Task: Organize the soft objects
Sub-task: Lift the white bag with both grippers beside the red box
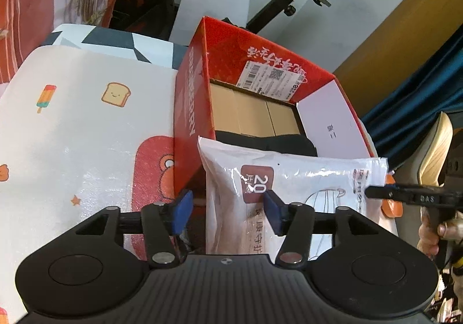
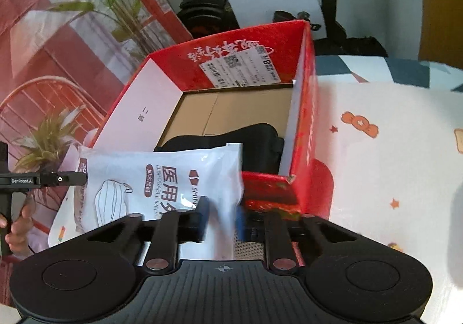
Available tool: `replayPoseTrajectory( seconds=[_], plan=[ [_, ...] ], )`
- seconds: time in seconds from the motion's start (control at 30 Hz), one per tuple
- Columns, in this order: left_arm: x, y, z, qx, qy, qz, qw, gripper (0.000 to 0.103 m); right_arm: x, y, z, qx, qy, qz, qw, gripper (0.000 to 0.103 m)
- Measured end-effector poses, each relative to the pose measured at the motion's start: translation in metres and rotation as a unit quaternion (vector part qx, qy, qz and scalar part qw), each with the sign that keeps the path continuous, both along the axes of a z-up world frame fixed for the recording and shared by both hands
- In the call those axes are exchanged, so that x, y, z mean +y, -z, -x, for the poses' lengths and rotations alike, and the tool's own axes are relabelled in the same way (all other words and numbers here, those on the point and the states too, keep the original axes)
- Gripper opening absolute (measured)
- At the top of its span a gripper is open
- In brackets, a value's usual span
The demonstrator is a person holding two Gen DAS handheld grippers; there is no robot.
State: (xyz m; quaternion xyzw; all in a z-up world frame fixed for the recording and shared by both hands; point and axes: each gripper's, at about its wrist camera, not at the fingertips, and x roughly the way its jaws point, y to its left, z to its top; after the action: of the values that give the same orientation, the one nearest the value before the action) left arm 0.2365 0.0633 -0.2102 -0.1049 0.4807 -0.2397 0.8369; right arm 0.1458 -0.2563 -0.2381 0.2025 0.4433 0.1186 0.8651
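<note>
Crosswise over red box [image 2: 301,109] rim, mask pack [image 2: 162,188], right claw [image 2: 222,217] gripping its end, left claw [image 1: 227,208] wide

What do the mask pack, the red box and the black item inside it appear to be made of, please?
Mask pack: thin glossy plastic film, judging by its wrinkles and glare.
Red box: printed cardboard, glossy outside; brown board shows on the floor.
Black item: looks like soft matte fabric, though that is uncertain.
</note>
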Motion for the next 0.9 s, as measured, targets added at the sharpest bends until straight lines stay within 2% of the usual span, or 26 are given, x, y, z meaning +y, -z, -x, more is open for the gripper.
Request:
replayPoseTrajectory(
  seconds=[0.07,0.3,0.43,0.5,0.6,0.67,0.73,0.9],
  plan=[
    [0.001,0.001,-0.001,0.001,0.005,-0.004,1.0000,0.063,0.002,-0.002,-0.002,-0.002,-0.008,0.005,1.000,0.010],
    [-0.003,0.008,-0.009,0.011,0.014,-0.004,0.9998,0.068,0.005,-0.004,-0.003,-0.003,-0.013,0.016,1.000,0.010],
    [-0.012,0.014,-0.010,0.013,0.027,-0.004,0.9996,0.068,0.008,-0.005,-0.005,0.002,-0.022,0.019,1.000,0.020],
    [-0.016,0.014,-0.009,0.011,0.035,-0.005,0.9993,0.067,0.010,-0.005,-0.007,0.004,-0.027,0.023,0.999,0.021],
    [-0.024,0.013,-0.006,0.004,0.048,-0.013,0.9988,0.063,0.012,-0.004,-0.009,0.005,-0.031,0.020,0.999,0.020],
    [-0.027,0.012,-0.004,-0.004,0.052,-0.020,0.9985,0.059,0.015,-0.004,-0.010,0.004,-0.033,0.023,0.999,0.014],
    [-0.027,0.011,-0.004,-0.005,0.050,-0.023,0.9985,0.051,0.016,-0.005,-0.011,0.005,-0.034,0.026,0.999,0.013],
    [-0.019,0.009,-0.006,0.004,0.047,-0.013,0.9988,0.046,0.015,-0.005,-0.012,0.010,-0.036,0.022,0.999,0.010]
  ],
)
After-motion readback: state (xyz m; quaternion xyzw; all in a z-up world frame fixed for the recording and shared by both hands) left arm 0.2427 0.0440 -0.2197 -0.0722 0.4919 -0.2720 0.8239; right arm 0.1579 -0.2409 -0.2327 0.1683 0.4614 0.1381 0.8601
